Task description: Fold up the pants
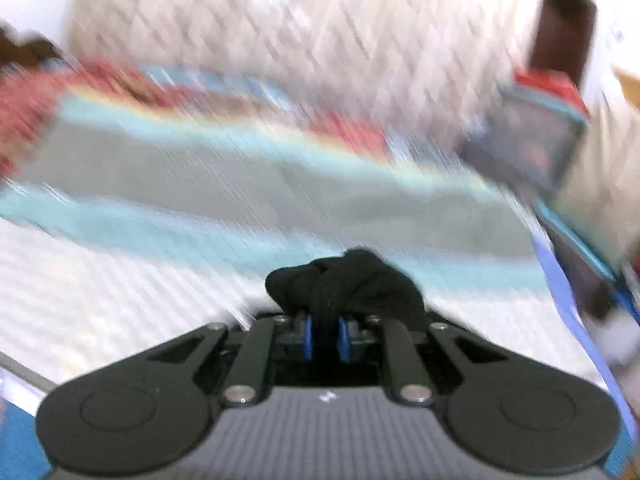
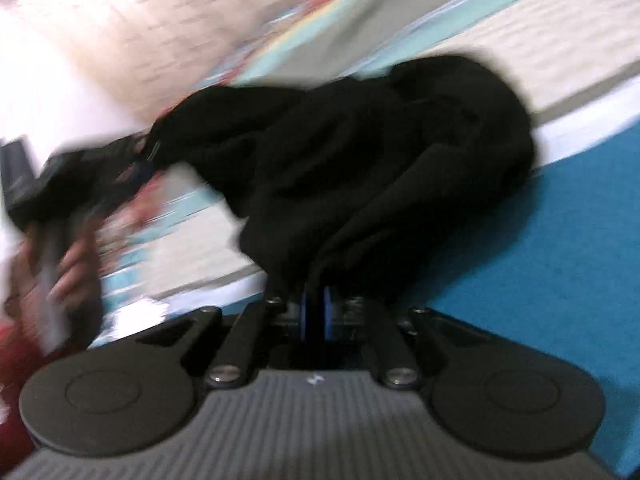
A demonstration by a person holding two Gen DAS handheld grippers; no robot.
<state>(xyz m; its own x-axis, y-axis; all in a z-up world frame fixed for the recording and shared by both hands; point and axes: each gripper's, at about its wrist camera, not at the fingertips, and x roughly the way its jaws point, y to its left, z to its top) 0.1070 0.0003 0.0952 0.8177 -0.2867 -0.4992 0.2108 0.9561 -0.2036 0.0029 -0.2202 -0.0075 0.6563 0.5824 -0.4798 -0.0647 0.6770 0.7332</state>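
Black pants (image 2: 360,152) pinched between left fingers (image 1: 307,334) and right fingers (image 2: 306,312).

The right gripper (image 2: 315,312) pinches a fold of the black pants (image 2: 372,168) between its blue pads (image 2: 329,312), jaws drawn close on the cloth. The bunched garment stretches up and left across a bed cover (image 2: 460,36) striped in white, grey and pale blue, to the left gripper (image 2: 132,160), held in a hand (image 2: 60,264). A teal surface (image 2: 540,260) lies at right, all motion-blurred
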